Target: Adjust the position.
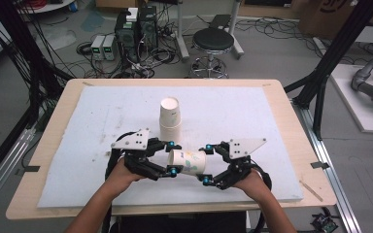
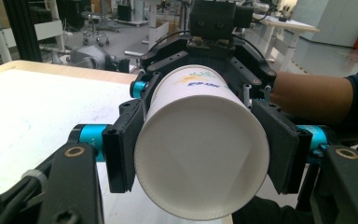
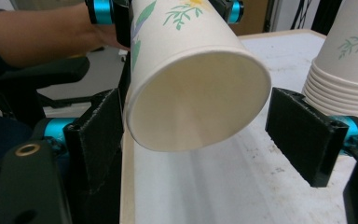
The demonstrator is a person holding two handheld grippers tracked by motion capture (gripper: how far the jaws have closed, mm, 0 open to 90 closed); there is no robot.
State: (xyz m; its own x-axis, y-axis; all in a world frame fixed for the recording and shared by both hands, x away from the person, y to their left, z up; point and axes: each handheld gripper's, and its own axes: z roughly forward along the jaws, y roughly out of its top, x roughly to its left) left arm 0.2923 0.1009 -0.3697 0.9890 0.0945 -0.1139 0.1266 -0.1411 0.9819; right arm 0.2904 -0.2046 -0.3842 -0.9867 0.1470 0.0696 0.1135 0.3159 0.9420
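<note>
Held sideways above the near edge of the white mat, the paper cup is pinched by the left gripper at its closed bottom end, so its open mouth faces the right gripper, whose jaws stand spread around the rim, one pad clearly apart from it; the cup stack waits upright just beyond, near the middle of the mat.

Paper cup stack cut off by right gripper view's edge

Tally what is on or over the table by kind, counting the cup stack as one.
Cup stack: 1
Single paper cup, held on its side: 1
Grippers, left gripper and right gripper: 2
White mat: 1
Total: 5
</note>
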